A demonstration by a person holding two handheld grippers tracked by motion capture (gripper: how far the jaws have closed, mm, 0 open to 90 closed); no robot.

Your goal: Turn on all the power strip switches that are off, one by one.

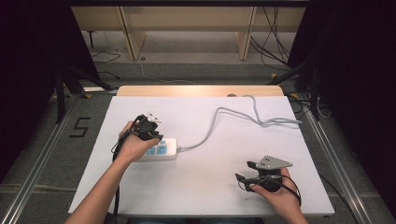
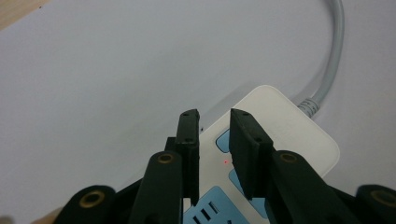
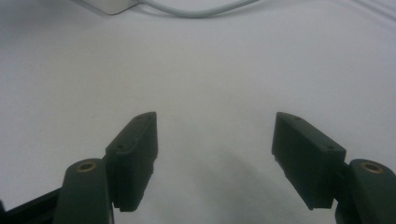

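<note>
A white power strip [image 1: 161,150] with blue sockets lies on the white table top, left of centre. Its grey cable [image 1: 219,114] curls away to the far right. My left gripper [image 1: 152,133] hovers over the strip's left end, pointing down at it. In the left gripper view the jaws [image 2: 215,114] stand a little apart above the strip [image 2: 289,135], with nothing between them. My right gripper [image 1: 243,171] rests near the front right of the table, jaws wide open and empty [image 3: 215,116]. The strip's corner [image 3: 112,4] and cable [image 3: 201,9] show far off.
The white sheet [image 1: 201,186] covers the table, with a strip of bare wood [image 1: 201,90] at its far edge. Dark curtains stand on both sides. Metal rails [image 1: 336,158] and floor cables run beyond the table's right edge.
</note>
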